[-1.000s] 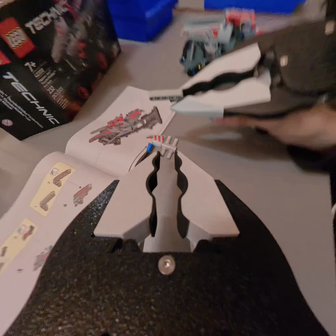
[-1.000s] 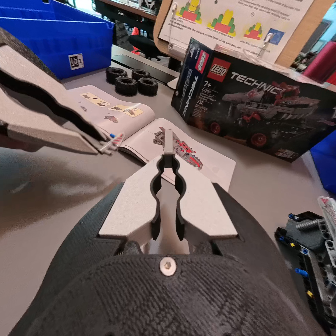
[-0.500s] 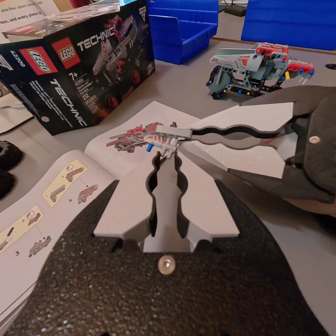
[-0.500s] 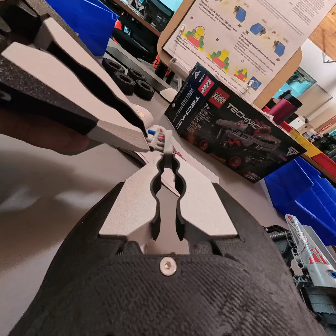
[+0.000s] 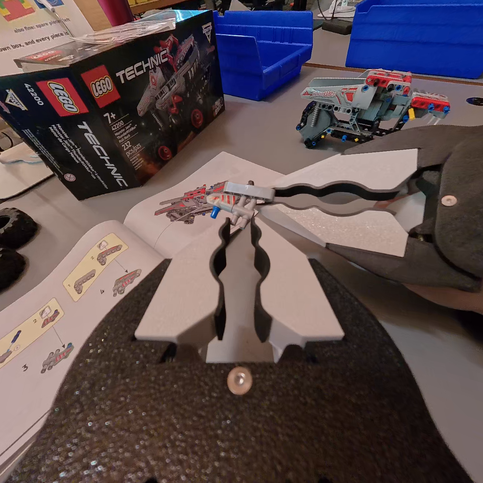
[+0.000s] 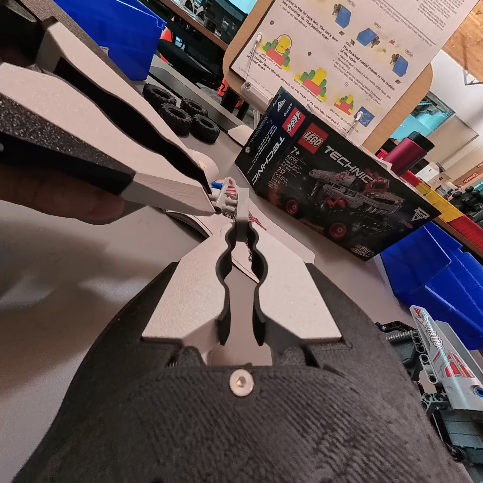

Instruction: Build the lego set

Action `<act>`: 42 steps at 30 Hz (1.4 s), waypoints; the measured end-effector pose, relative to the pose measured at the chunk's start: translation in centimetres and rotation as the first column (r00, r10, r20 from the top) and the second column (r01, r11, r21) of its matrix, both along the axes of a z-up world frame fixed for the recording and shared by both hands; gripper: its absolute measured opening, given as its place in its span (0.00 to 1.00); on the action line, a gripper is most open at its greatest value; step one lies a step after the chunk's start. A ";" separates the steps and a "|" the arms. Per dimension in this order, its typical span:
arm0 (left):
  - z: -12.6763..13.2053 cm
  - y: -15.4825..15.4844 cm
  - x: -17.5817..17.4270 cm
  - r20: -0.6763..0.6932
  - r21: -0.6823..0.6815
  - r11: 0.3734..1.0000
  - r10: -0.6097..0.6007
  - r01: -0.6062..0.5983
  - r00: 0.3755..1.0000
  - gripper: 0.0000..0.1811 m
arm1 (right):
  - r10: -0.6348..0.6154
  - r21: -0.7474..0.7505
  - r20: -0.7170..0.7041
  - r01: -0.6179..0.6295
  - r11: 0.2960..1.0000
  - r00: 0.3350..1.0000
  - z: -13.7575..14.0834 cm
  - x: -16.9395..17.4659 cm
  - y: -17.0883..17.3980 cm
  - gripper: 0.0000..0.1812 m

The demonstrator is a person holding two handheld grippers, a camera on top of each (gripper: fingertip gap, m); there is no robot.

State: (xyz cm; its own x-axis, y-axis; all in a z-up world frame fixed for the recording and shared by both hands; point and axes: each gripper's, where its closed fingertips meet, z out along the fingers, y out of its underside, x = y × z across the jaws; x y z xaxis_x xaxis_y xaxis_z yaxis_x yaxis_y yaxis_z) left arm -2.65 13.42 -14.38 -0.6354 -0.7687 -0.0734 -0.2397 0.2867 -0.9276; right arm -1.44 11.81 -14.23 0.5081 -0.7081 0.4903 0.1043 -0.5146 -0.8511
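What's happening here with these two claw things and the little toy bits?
A person is building a Lego truck with two handheld grippers. The left gripper pinches a small grey piece with red stripes and pins. The right gripper holds a plain grey beam against those pins, apparently joining them, above the open instruction booklet. The half-built truck waits on the table.

Readable print stood on the black set box, the white poster behind it, my open booklet and the half-built truck's grey side panel.
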 end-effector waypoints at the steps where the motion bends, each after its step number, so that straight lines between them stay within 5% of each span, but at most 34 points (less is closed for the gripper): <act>1: 0.0 0.0 0.0 0.001 0.002 1.000 0.000 0.000 1.000 0.07 | 0.000 -0.001 -0.001 0.000 1.000 1.000 0.0 0.0 0.0 0.03; 7: 0.0 -0.6 -0.3 0.016 0.005 0.999 -0.044 0.044 0.999 0.07 | -0.003 -0.008 0.009 0.003 1.000 1.000 0.0 0.0 -0.2 0.03; 12: 2.0 -3.0 -1.4 0.113 -0.016 0.978 -0.205 0.208 0.972 0.07 | -0.062 0.028 0.044 0.061 0.998 0.997 0.9 -0.4 -2.0 0.03; 17: 4.0 -8.7 -4.0 0.201 0.096 0.863 -0.505 0.497 0.839 0.07 | -0.217 0.139 0.062 0.207 0.968 0.974 2.6 -2.4 -8.0 0.04; 22: 4.0 -14.9 -4.3 0.180 0.255 0.746 -0.662 0.615 0.728 0.07 | -0.415 0.304 -0.004 0.396 0.866 0.910 3.6 -5.2 -15.8 0.03; 29: 2.6 -21.4 -4.6 0.043 0.272 0.717 -0.675 0.641 0.737 0.07 | -0.562 0.350 -0.057 0.544 0.763 0.825 3.5 -7.3 -22.5 0.03; 33: 1.6 -24.0 -5.8 -0.021 0.303 0.705 -0.667 0.641 0.744 0.07 | -0.482 0.366 -0.192 0.518 0.773 0.855 1.7 -8.3 -23.8 0.03; 42: 0.7 -25.0 -6.7 -0.046 0.284 0.724 -0.644 0.628 0.763 0.07 | -0.461 0.339 -0.251 0.524 0.781 0.851 0.2 -9.0 -25.9 0.03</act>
